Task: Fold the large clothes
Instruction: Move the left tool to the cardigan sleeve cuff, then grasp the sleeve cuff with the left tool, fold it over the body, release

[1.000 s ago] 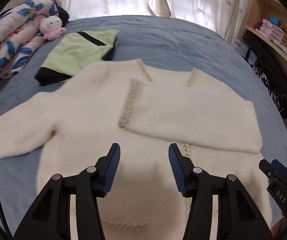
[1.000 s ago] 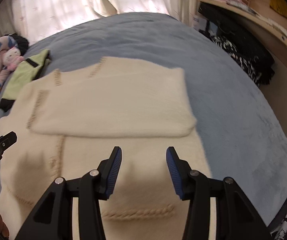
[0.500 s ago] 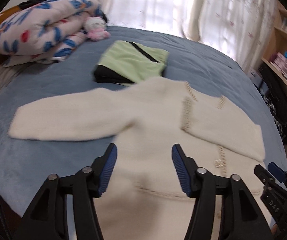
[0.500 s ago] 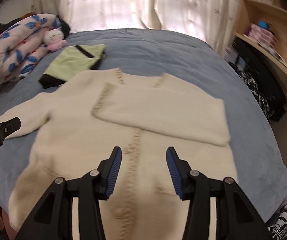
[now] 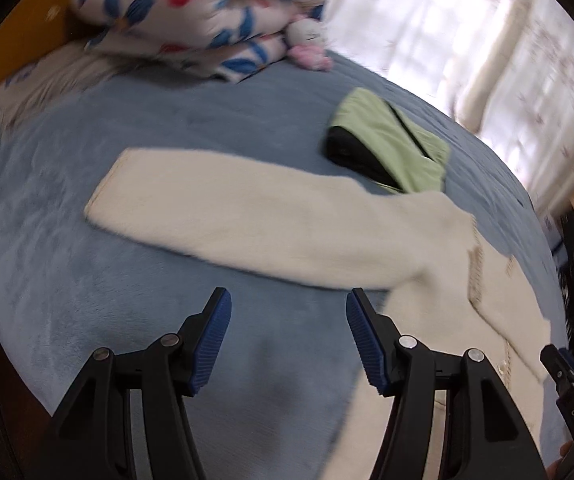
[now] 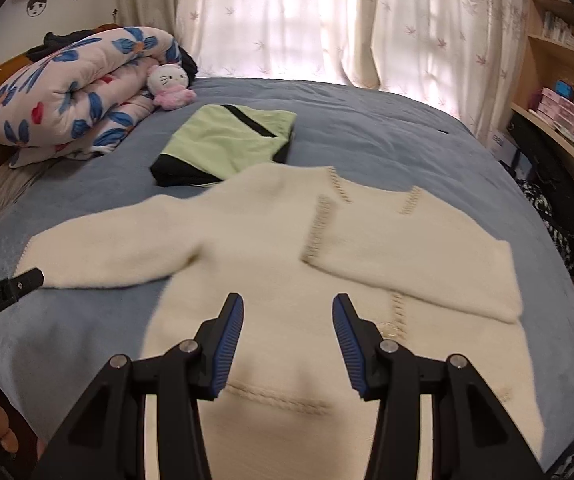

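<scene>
Left gripper (image 5: 289, 334): nearest in the left wrist view, blue-padded jaws apart with nothing between them, hanging over bare blue bedcover (image 5: 47, 184); a second ago it hung over the cardigan's body, so it has swung out to the left side of the bed and its jaws stand a little wider than then. Right gripper (image 6: 288, 334): jaws apart and empty, unchanged in gap, now over the lower middle of the cream cardigan (image 6: 287, 264) near its braided front placket, having shifted leftward off the right-hand part. Cream cardigan: lies flat, front up, across the middle of the bed; its right-hand sleeve (image 6: 407, 256) is already folded in over the chest, while the left sleeve (image 5: 247, 216) lies stretched straight out on the bedcover, cuff pointing away from the body. Judgement: one sleeve fold is done and the left gripper is lining up on the outstretched sleeve, probably to take it near the cuff and lay it across; neither gripper touches cloth yet. Beyond the cardigan: a folded green and black garment (image 6: 227, 140), touching or just beside the shoulder. Farthest: a rolled flowered quilt (image 6: 75, 88) with a small plush cat (image 6: 169, 84) against it, and pale curtains (image 6: 327, 20) at the window.
</scene>
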